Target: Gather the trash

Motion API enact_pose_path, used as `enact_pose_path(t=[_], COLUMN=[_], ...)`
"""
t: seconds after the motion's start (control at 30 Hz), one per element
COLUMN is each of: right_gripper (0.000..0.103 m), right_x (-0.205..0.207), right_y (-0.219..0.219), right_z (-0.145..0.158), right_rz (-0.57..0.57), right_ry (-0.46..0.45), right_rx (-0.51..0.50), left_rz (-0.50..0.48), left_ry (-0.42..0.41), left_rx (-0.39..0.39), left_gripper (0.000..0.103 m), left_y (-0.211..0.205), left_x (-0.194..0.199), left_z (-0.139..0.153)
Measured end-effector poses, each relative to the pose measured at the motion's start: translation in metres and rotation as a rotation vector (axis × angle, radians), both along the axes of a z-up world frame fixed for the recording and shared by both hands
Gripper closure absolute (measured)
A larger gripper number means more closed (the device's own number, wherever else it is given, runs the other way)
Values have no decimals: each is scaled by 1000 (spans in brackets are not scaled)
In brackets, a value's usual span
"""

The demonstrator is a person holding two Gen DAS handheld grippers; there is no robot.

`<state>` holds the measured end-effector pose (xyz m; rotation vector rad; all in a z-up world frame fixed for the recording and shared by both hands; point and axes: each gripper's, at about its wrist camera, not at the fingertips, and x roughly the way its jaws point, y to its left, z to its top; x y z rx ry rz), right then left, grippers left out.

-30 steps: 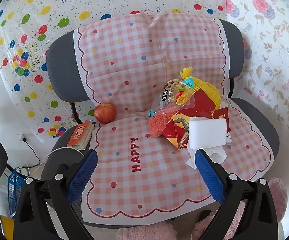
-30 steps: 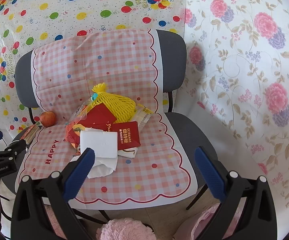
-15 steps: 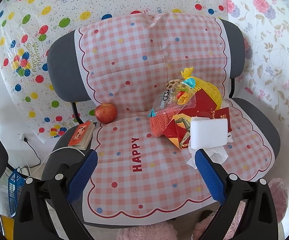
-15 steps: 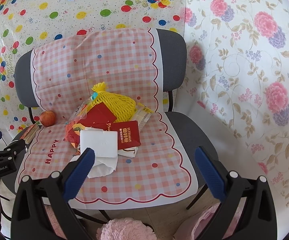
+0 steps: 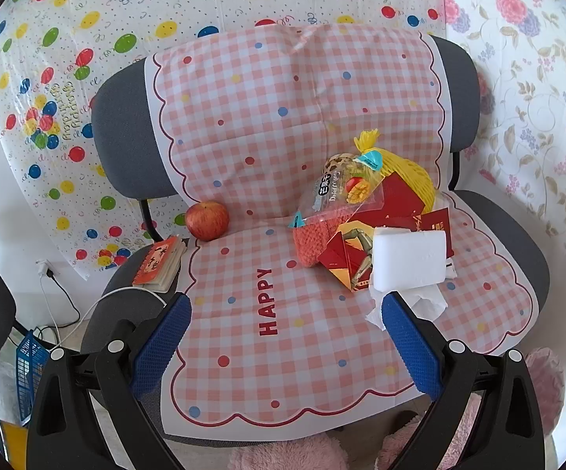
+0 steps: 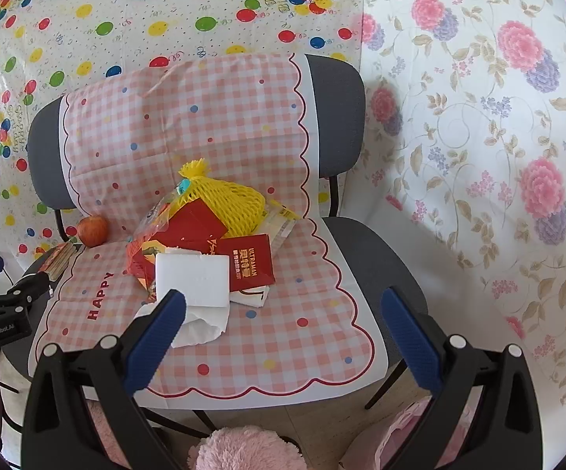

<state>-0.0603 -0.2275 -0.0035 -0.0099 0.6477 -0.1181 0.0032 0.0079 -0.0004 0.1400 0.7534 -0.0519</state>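
Blue-padded, the left gripper (image 5: 284, 337) and right gripper (image 6: 281, 337) hang spread wide and empty before the seat: approach, nothing collected yet. Nearest on the pink checked plastic cloth (image 5: 283, 352) lies crumpled white tissue (image 6: 200, 323) under a white foam block (image 6: 192, 278), then red paper envelopes (image 6: 249, 260), then yellow foam fruit netting (image 6: 228, 201). Next, I judge, one gripper must descend on the tissue.
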Motion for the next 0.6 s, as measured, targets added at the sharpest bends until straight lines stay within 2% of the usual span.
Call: enact_pose_path(t=[0.37, 0.6], right_gripper=[6, 6], right_x=[2, 16], right_y=[0, 9], right_z=[-7, -34], right_rz=[-7, 28], right_ry=[7, 43], right_rx=[0, -13], left_rz=[7, 56], left_ry=[3, 26], left_rx=[-1, 5], left_gripper=[7, 7], left_y=[5, 17], left_x=[0, 11], left_z=[-1, -19])
